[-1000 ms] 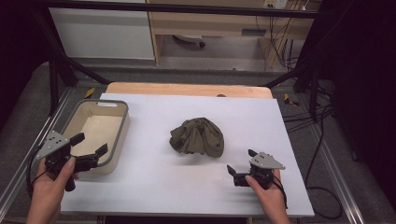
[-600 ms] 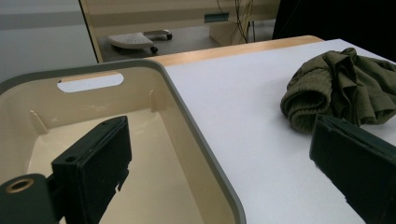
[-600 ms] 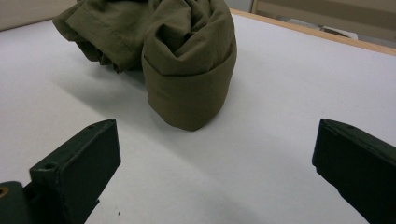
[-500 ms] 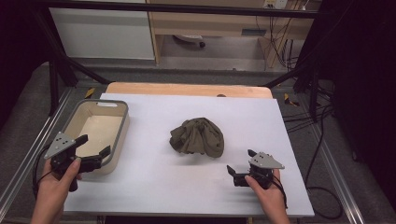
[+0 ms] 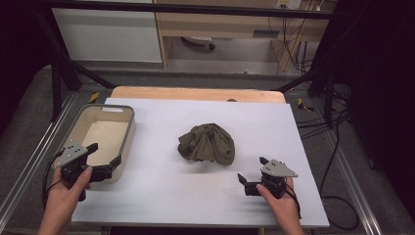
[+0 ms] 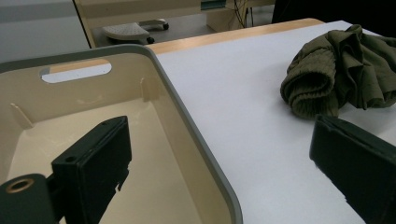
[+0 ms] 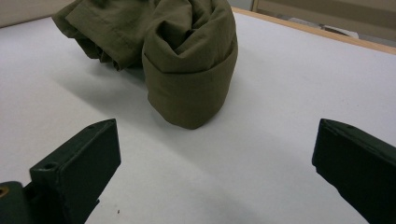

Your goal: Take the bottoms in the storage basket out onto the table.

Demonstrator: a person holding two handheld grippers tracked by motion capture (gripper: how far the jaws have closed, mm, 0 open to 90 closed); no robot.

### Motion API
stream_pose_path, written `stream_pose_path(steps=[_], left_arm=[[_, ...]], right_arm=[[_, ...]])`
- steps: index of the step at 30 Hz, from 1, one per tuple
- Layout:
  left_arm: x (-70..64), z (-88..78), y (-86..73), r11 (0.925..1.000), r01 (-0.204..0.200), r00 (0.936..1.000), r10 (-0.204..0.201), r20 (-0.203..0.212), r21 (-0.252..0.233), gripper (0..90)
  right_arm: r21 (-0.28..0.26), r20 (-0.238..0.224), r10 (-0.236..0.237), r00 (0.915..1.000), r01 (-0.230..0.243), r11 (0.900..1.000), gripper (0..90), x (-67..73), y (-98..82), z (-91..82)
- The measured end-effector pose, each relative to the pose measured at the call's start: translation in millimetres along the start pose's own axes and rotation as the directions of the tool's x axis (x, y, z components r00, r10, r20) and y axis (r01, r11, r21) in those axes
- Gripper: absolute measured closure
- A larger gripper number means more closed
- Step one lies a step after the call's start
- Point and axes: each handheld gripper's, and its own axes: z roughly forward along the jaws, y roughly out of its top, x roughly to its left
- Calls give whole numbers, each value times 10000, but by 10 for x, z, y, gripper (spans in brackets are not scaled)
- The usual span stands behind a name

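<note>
Near the worktop's front edge: right gripper toward the right corner, jaws spread wide, holding nothing; left gripper at the left edge, jaws equally wide and empty, straddling the near rim of the cream plastic bin with grey rim. Farther in, mid-worktop: crumpled olive-green cloth garment. Ribbed cuff seen from the left gripper view, smooth rolled fold from the right.

Left gripper over bin rim, jaws wide apart.
One jaw hangs inside the cream bin, the other over the white table. Crumpled olive cloth lies on table, apart from bin, near far jaw.
</note>
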Motion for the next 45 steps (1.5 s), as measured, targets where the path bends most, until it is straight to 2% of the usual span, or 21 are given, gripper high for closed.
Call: stream_pose_path(steps=[15, 25, 39, 43, 45], left_arm=[[61, 66, -90, 9995, -166, 9998, 169, -106, 261, 55], [139, 75, -144, 9995, -34, 9998, 40, -203, 319, 55], [272, 85, -241, 9993, 330, 9988, -324, -378, 149, 60], [280, 100, -257, 9995, 280, 9990, -275, -345, 145, 60], [264, 118, -263, 9997, 111, 9992, -103, -383, 224, 60]], right_arm=[[77, -34, -26, 10000, 26, 10000, 17, 8, -4, 12], [114, -56, -19, 10000, 19, 9999, 17, 11, -8, 20], [189, -66, -36, 10000, 37, 9998, 17, 8, -17, 44], [208, -58, -27, 10000, 28, 9998, 17, 12, -19, 48], [218, -53, -15, 10000, 16, 9998, 18, 10, -21, 50]])
